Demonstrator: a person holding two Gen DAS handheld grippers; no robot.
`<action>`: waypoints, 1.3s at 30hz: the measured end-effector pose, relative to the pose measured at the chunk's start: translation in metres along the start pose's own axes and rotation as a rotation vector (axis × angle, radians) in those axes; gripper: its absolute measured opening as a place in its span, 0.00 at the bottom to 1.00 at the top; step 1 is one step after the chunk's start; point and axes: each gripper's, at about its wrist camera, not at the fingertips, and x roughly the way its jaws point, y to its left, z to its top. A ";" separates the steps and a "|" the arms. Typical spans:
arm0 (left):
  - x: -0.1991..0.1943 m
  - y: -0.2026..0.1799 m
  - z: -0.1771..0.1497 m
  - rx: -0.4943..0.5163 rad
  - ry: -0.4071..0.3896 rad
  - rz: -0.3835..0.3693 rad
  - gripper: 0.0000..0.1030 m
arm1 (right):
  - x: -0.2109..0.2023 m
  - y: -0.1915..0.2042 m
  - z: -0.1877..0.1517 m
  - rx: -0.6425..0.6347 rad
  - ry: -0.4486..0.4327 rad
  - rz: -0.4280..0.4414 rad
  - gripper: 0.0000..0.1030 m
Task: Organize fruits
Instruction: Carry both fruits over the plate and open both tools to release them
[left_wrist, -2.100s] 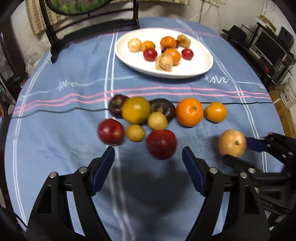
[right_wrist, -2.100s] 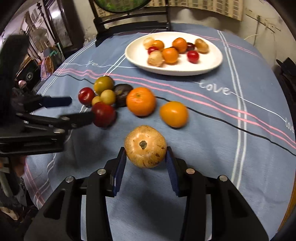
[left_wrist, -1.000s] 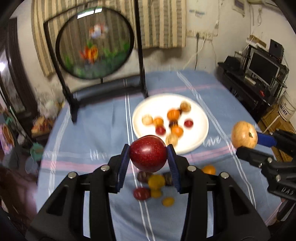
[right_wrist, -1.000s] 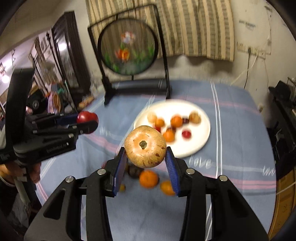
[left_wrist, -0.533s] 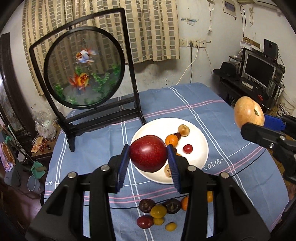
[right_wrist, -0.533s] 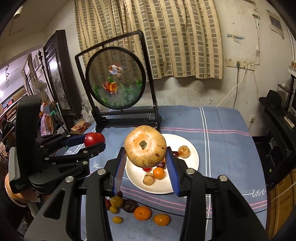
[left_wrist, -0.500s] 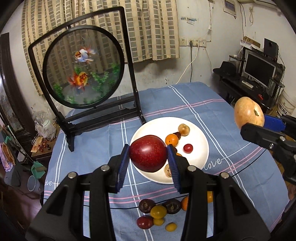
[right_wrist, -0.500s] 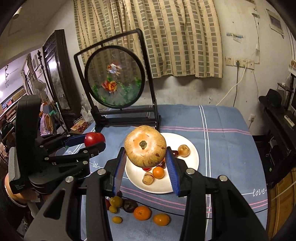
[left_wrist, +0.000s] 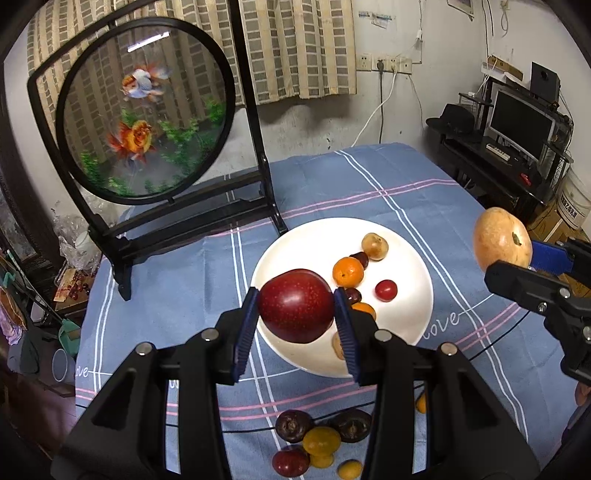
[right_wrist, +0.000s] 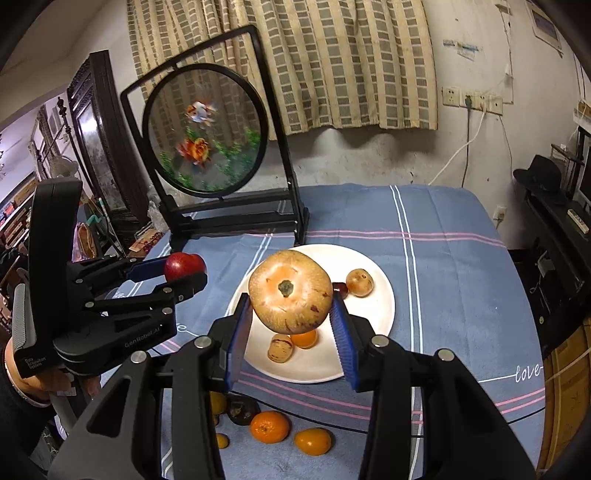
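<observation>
Jaws: left gripper (left_wrist: 295, 325) clamps red fruit (left_wrist: 295, 311), right gripper (right_wrist: 291, 332) clamps tan fruit (right_wrist: 290, 301) | change: both lifted off surface, now above white plate (left_wrist: 413, 266) | next: placing likely.

The blue tablecloth (right_wrist: 443, 258) carries white cursive "love" near its right edge; the left gripper (right_wrist: 184, 271) body reads "GenRobot.AI", its handle "Data Acquisition System"

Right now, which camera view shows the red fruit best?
The left wrist view: the red fruit sits large and central, clamped in the left tongs. The right wrist view shows it only small, partly hidden.
</observation>
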 end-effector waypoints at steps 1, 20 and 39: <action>0.006 0.000 0.000 0.001 0.006 -0.001 0.40 | 0.004 -0.002 -0.001 0.003 0.004 -0.003 0.42; 0.061 0.007 -0.005 -0.014 0.081 -0.002 0.40 | 0.058 -0.020 -0.004 0.006 0.089 -0.017 0.42; 0.139 -0.002 0.018 0.032 0.129 0.016 0.41 | 0.144 -0.031 0.001 -0.049 0.190 -0.021 0.43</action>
